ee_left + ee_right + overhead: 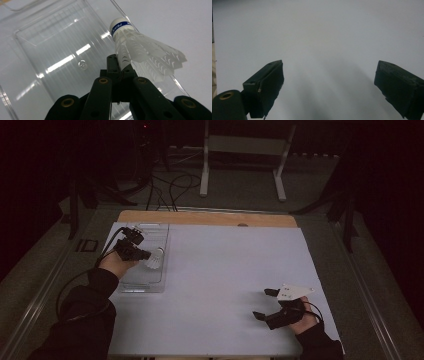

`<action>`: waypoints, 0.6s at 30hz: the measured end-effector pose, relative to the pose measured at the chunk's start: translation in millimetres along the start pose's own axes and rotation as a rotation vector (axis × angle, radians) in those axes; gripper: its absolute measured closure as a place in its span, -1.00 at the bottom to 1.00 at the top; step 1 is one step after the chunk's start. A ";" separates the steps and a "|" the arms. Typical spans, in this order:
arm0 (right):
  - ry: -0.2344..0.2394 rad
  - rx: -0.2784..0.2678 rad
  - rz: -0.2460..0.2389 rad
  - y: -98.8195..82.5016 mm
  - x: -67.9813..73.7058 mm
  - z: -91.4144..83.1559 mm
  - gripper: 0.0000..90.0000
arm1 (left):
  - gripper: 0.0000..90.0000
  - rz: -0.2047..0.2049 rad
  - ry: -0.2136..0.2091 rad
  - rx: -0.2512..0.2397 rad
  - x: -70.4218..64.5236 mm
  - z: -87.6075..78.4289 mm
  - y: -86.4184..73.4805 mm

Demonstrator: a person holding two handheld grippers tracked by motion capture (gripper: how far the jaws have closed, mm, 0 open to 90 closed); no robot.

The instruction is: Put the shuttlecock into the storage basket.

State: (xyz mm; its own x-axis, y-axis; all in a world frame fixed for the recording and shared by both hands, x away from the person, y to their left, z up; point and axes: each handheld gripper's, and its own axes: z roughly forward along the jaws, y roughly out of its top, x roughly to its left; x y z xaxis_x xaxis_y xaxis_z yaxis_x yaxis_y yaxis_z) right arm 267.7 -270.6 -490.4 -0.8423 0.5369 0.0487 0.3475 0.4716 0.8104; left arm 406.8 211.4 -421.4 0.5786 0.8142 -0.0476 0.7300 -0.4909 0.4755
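Note:
A white shuttlecock (140, 50) with a blue band round its cork hangs over a clear plastic tray (55, 50). My left gripper (121, 66) is shut on the edge of its feather skirt, cork pointing away. In the high view the left gripper (145, 255) holds the shuttlecock (155, 259) above the tray (145, 282) at the left of the white table sheet. My right gripper (264, 304) rests near the front right of the sheet, jaws wide apart. Between the right gripper (329, 82) jaws there is only bare white sheet.
The white sheet (220, 270) covers a wooden table whose far edge (205, 217) shows at the back. Beyond it stand a white frame stand (245, 150) and cables on the dark floor. A cable trails from each gripper.

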 end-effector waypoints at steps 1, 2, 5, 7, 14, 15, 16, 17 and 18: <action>-0.001 0.000 0.001 0.0 -0.1 -0.1 -0.81 | 1.00 0.004 -0.003 0.005 -0.2 1.3 0.0; 0.000 0.000 0.001 0.0 -0.2 -0.2 -0.81 | 1.00 0.004 -0.003 0.005 -0.2 1.3 0.0; 0.001 0.000 0.002 -0.1 -0.4 -0.3 -0.81 | 0.99 0.008 -0.003 0.017 -0.6 4.6 -0.1; 0.001 -0.001 0.003 -0.3 -0.7 -0.3 -0.81 | 0.99 0.009 -0.001 0.020 -0.6 6.4 -0.2; 0.002 -0.001 0.005 -0.4 -0.9 -0.5 -0.80 | 0.99 0.016 -0.010 0.047 -0.5 12.9 -1.0; 0.002 0.000 0.005 -0.5 -1.0 -0.4 -0.80 | 0.99 0.020 -0.013 0.053 0.0 13.4 -1.1; 0.001 0.001 0.004 -0.5 -1.0 -0.3 -0.80 | 0.99 0.015 -0.013 0.050 -0.3 14.2 -1.4; 0.001 0.001 0.004 -0.5 -1.0 -0.3 -0.80 | 0.99 0.020 -0.011 0.057 0.2 14.6 -1.4; 0.001 -0.001 0.004 -0.5 -1.0 -0.4 -0.80 | 0.99 0.020 -0.011 0.057 0.2 14.6 -1.4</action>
State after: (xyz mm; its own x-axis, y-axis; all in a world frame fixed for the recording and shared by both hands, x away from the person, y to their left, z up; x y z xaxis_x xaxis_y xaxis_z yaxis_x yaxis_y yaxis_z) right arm 268.3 -271.7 -490.6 -0.8413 0.5380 0.0529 0.3508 0.4689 0.8106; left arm 411.2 207.7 -434.9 0.5972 0.8006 -0.0483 0.7374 -0.5243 0.4259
